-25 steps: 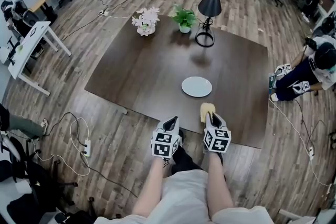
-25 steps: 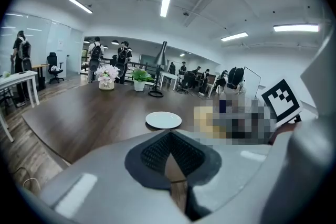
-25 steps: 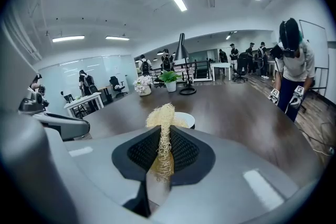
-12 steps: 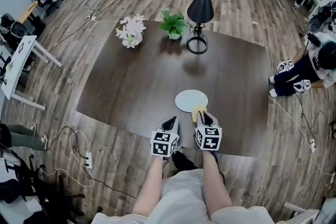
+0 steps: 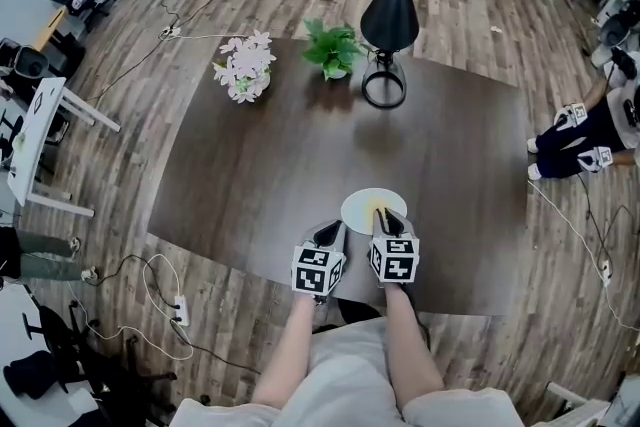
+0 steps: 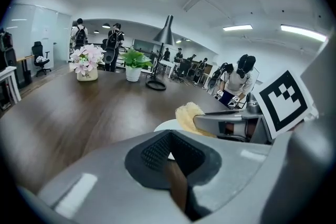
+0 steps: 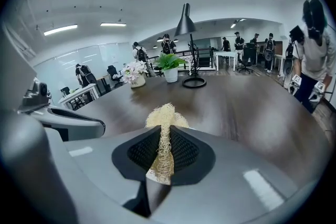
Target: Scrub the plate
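Since a second ago the right gripper (image 5: pixel 386 218) has come forward from the table's near edge; its pale yellow scrubber (image 5: pixel 380 212), then short of the plate, is now over the near half of the white plate (image 5: pixel 362 202); whether the fibres press on the plate cannot be told.

The right gripper view shows its jaws clamped on the scrubber (image 7: pixel 165 119); a thin strip of fibres runs down between the dark pads, and a tuft sticks out past the tips.

The left gripper (image 5: pixel 329 235) hangs just beside the right one, at the plate's near left and over the near edge of the table (image 5: pixel 260 155); in the left gripper view its jaws stand together with nothing between them, and past them show the plate's rim (image 6: pixel 165 125) and the scrubber (image 6: pixel 187 114).

The plate lies near the front edge of the dark wooden table, slightly right of centre; at the far side stand a black lamp (image 5: pixel 389 17), a green plant (image 5: pixel 331 48) and a pot of pale flowers (image 5: pixel 243 67), all well apart from the plate.
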{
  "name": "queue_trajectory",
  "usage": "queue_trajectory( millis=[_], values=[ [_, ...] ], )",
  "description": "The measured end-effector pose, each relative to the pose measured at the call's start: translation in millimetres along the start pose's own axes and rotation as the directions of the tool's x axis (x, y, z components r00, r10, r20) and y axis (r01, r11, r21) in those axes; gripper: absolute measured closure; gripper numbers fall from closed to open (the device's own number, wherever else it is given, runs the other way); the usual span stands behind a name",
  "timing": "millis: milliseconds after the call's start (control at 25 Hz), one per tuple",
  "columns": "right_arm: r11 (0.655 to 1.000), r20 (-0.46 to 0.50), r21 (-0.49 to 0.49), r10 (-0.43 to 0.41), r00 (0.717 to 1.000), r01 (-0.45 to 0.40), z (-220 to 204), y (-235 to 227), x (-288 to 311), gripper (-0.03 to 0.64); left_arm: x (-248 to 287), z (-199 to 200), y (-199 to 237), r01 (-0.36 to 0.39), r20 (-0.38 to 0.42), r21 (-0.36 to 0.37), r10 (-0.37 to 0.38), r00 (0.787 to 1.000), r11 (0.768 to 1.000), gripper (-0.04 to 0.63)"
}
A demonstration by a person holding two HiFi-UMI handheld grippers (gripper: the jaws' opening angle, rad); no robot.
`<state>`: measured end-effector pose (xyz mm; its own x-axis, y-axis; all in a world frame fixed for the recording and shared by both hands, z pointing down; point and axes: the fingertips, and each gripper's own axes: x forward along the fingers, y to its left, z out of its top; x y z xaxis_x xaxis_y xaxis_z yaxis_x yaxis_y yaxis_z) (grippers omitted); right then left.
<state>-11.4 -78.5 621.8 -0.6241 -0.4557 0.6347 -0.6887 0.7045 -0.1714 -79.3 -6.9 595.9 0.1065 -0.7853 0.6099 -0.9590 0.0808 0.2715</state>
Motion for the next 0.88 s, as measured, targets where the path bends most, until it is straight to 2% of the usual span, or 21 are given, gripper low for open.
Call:
queue_trajectory(
  millis=[200, 360, 520, 760, 880],
  values=[
    [0.998, -0.038, -0.05, 0.021, 0.999, -0.023, 8, 4, 29, 0.549, 15, 13, 18, -0.013, 0.016, -0.047, 0.013, 1.0, 0.999, 0.595],
    [0.996, -0.067, -0.078, 0.031, 0.997, -0.036, 5, 9, 41, 0.549, 24, 14, 24, -0.003, 0.001, -0.041, 0.003, 1.0, 0.999, 0.595],
    [0.989, -0.088, -0.137, 0.048, 0.995, -0.06, 6, 21, 56, 0.549, 33, 18, 38, -0.008, 0.012, -0.094, 0.009, 1.0, 0.996, 0.595],
    [0.988, -0.087, -0.145, 0.048, 0.995, -0.06, 10, 29, 69, 0.549, 50, 8, 40, 0.025, -0.059, -0.04, -0.028, 0.998, 0.999, 0.595],
    [0.986, -0.118, -0.153, 0.044, 0.992, -0.061, 5, 33, 76, 0.549, 57, 7, 43, 0.048, -0.077, -0.041, -0.051, 0.996, 0.998, 0.595]
  ],
)
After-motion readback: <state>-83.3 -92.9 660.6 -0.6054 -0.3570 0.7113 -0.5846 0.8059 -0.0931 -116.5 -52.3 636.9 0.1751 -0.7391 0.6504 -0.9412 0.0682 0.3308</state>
